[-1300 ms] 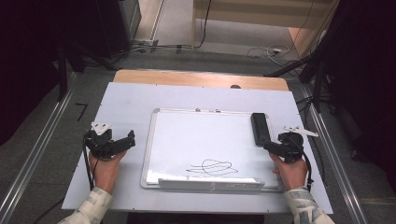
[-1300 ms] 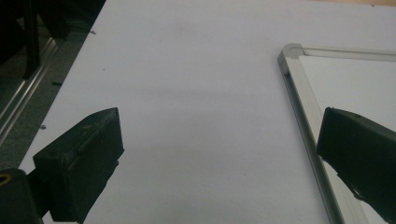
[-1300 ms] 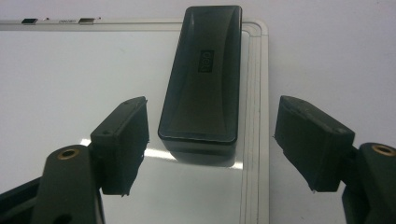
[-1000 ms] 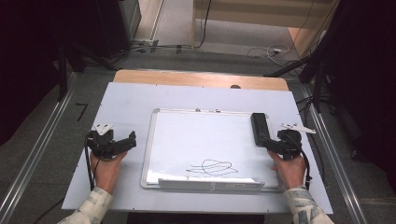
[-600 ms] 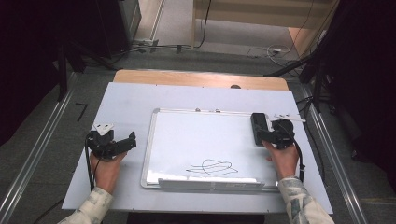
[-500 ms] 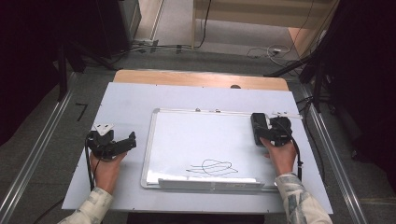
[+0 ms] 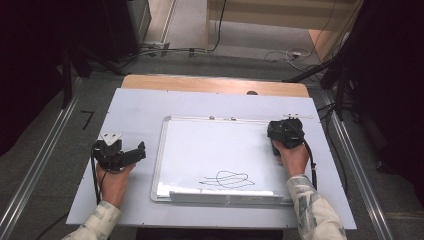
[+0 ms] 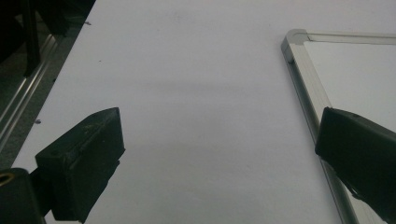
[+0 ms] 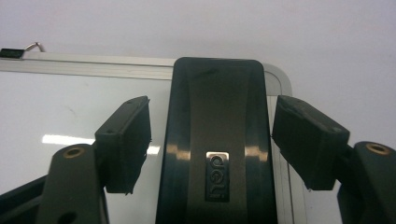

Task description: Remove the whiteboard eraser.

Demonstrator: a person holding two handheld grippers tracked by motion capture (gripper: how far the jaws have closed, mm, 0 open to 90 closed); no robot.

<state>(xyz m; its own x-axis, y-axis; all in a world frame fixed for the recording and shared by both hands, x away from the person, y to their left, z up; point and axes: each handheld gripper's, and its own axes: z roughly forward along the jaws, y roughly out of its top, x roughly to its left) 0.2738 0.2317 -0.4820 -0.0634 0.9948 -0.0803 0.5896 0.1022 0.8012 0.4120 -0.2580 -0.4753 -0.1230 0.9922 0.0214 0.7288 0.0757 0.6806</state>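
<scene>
My right tool (image 9: 212, 140) sits over the black eraser (image 9: 215, 140) at the far right corner of the whiteboard (image 7: 220, 150). In the right gripper view the eraser runs straight up between the two jaws, its small silver badge facing the camera. The jaws have just been closing around it, yet I see a narrow gap on each side — the pads are not pressing on it, so nothing is gripped. From the high view my right tool (image 7: 285, 135) covers most of the eraser, which lies on the board along its right frame.

My left tool (image 7: 120, 154) rests on the pale surface (image 7: 135, 110) just left of the whiteboard, held low in my left hand (image 7: 114, 181). Its jaws stand wide with nothing between them — the left gripper view shows bare surface in the gap, and the board's aluminium frame (image 8: 306, 88) runs past the right-hand jaw.

A black scribble (image 7: 227, 179) sits on the near part of the board, well apart from the eraser.
</scene>
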